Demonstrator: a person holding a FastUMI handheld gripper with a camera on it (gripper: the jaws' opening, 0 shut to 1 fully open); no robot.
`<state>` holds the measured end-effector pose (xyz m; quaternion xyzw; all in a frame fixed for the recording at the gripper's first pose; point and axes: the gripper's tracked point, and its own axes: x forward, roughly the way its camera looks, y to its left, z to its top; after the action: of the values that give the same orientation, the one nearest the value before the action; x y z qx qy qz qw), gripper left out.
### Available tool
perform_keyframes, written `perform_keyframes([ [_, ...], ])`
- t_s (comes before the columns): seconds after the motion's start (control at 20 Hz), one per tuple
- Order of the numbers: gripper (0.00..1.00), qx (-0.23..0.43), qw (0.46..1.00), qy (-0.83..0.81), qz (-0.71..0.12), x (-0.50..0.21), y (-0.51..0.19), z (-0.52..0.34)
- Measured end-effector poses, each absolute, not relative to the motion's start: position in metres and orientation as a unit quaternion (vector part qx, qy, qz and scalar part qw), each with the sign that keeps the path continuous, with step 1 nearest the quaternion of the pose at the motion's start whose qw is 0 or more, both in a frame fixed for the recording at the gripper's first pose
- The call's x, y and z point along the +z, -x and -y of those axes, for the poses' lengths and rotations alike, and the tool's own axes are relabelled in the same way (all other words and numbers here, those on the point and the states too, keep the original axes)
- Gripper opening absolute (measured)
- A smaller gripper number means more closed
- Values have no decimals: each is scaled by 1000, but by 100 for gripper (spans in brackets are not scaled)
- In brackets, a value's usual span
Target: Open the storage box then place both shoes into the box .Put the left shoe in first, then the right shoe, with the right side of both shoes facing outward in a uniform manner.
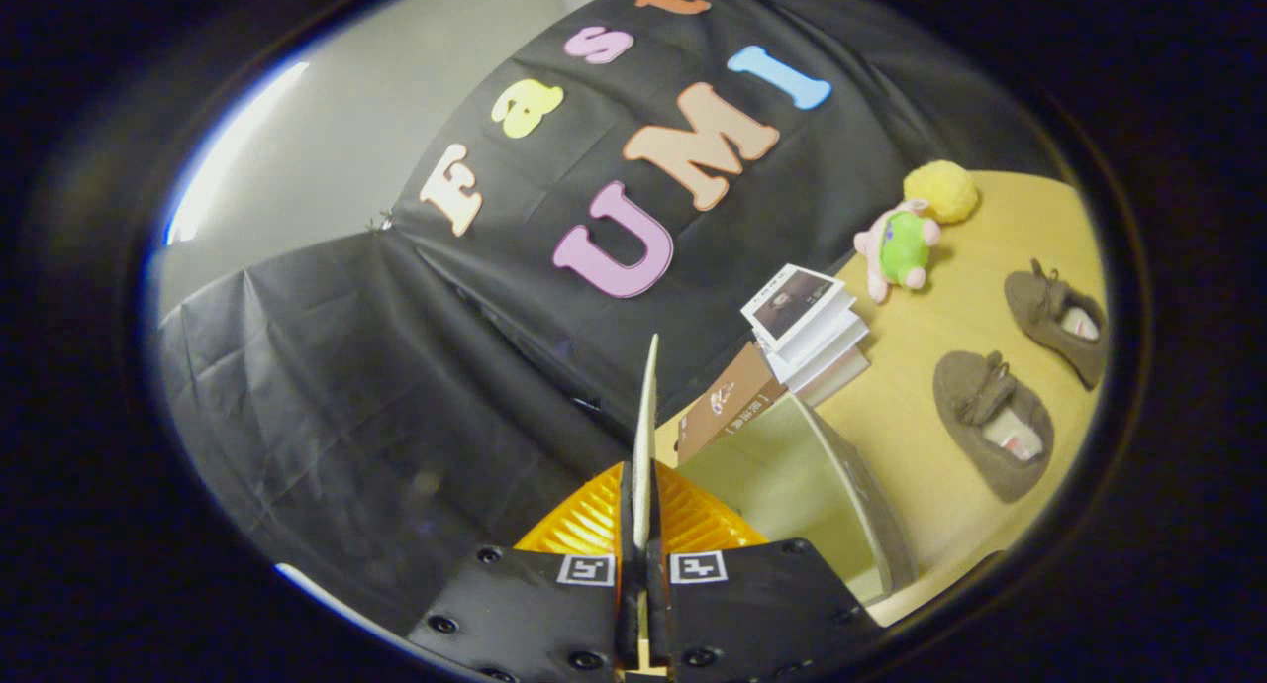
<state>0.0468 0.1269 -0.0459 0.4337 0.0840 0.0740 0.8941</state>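
My gripper is shut on the storage box's lid, a thin pale panel seen edge-on that rises from between the fingers. The lid is lifted, and the open box with its pale green inside lies just to the right of the fingers. Two brown slip-on shoes with small bows rest on the wooden table beyond the box. One shoe lies close to the box and the other shoe lies farther off. Both have their openings facing up.
A stack of books and a brown booklet sit against the black cloth wall behind the box. A pink and green plush toy and a yellow fluffy ball lie farther along the table.
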Motion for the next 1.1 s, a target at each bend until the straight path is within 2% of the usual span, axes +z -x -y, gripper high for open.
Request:
perform_keyframes([
  [0.15,6,77,918,-379,-89,-22,-54,-140],
  [0.45,6,102,943,-300,-98,15,-61,-212],
  [0.8,12,164,927,-321,-107,24,-55,-315],
  [1.1,19,192,926,-299,-126,-4,-49,-379],
])
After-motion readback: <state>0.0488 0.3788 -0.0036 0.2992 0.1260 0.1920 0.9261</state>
